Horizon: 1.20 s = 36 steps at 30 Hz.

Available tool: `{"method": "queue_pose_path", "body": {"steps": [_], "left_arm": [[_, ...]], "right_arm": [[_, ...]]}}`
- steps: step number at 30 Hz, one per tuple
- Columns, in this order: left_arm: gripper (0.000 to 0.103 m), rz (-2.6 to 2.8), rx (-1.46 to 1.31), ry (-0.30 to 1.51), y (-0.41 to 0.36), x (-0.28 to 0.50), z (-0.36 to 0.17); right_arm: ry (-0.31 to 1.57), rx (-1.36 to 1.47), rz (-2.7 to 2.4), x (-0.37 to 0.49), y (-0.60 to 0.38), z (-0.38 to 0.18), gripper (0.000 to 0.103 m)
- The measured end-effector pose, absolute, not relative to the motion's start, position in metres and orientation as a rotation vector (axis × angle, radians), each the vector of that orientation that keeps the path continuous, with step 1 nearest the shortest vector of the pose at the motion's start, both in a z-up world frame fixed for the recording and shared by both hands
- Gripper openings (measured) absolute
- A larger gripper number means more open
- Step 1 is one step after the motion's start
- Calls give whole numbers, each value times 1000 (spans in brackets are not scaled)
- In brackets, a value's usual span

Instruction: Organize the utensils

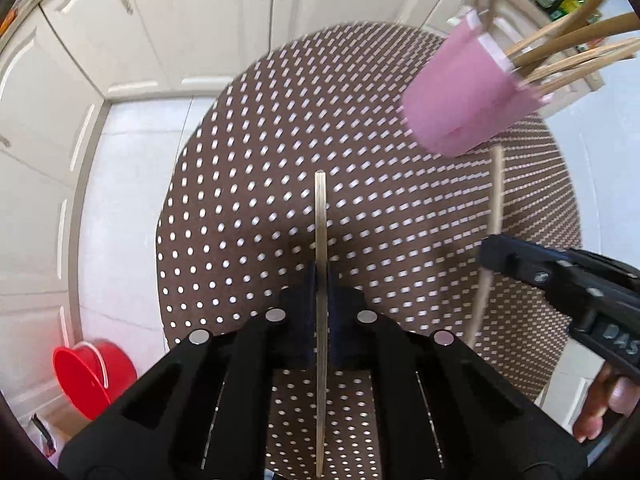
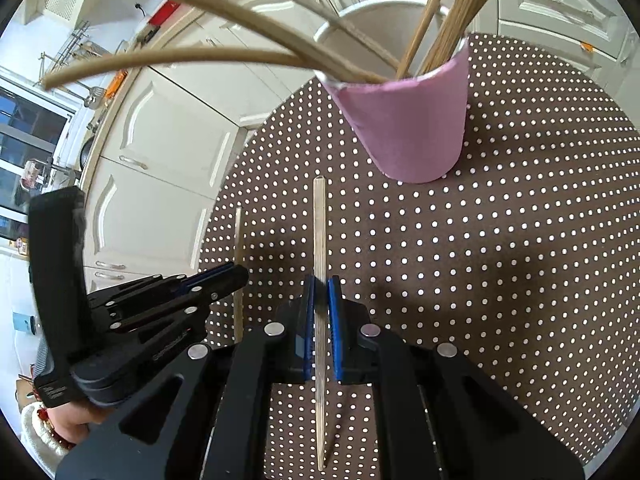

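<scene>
While each wooden chopstick is pinched between a pair of closed pads, the two sticks hang above the round bench [image 1: 248, 152] rather than lying on it. The left tool [image 1: 321, 280] is clamped on one chopstick [image 1: 320, 216], which runs straight out past its fingertips; from the right wrist view the same stick [image 2: 239, 240] shows just beyond that tool's tip [image 2: 236, 276]. The right tool [image 2: 319, 292] is likewise closed tight on a second chopstick [image 2: 319, 220], its blue pads [image 2: 335, 320] pressing it from both sides. Ahead of both stands a pink cup [image 2: 416, 120] on the brown, white-dotted bench cover, already bristling with more chopsticks [image 2: 432, 32] that lean out over its rim. In the left wrist view the cup [image 1: 460, 96] sits to the upper right, near the right tool [image 1: 490, 252]. Cream cabinet doors [image 1: 132, 40] ring the bench, and a red bucket [image 1: 92, 376] stands on the tiled floor [image 1: 128, 184].
</scene>
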State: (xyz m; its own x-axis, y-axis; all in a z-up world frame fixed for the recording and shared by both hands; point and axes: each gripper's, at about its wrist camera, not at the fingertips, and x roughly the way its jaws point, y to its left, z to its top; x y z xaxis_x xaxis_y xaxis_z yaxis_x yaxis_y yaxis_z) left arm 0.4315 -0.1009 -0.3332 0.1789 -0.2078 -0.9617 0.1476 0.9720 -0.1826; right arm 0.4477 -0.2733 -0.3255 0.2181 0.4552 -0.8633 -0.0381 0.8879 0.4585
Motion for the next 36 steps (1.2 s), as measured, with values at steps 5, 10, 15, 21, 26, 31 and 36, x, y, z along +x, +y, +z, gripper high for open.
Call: {"method": "queue_pose_path", "body": {"steps": [5, 10, 15, 21, 26, 31, 36], "left_arm": [[5, -280, -52, 1277, -113, 441, -290], [5, -305, -47, 1194, -118, 429, -254], [5, -327, -39, 1120, -125, 411, -225], [5, -369, -23, 1048, -135, 398, -194], [5, -392, -16, 998, -141, 390, -173], [5, -408, -12, 959, -149, 386, -156], [5, -421, -12, 915, -157, 384, -138]], "right_arm": [[1247, 379, 351, 439, -278, -302, 6], [1169, 364, 341, 428, -284, -274, 6], [1086, 344, 324, 416, -289, -244, 6], [987, 312, 304, 406, -294, -213, 6], [918, 303, 290, 397, -300, -193, 6], [865, 291, 280, 393, -305, -180, 6], [810, 287, 267, 393, -312, -167, 6]]}}
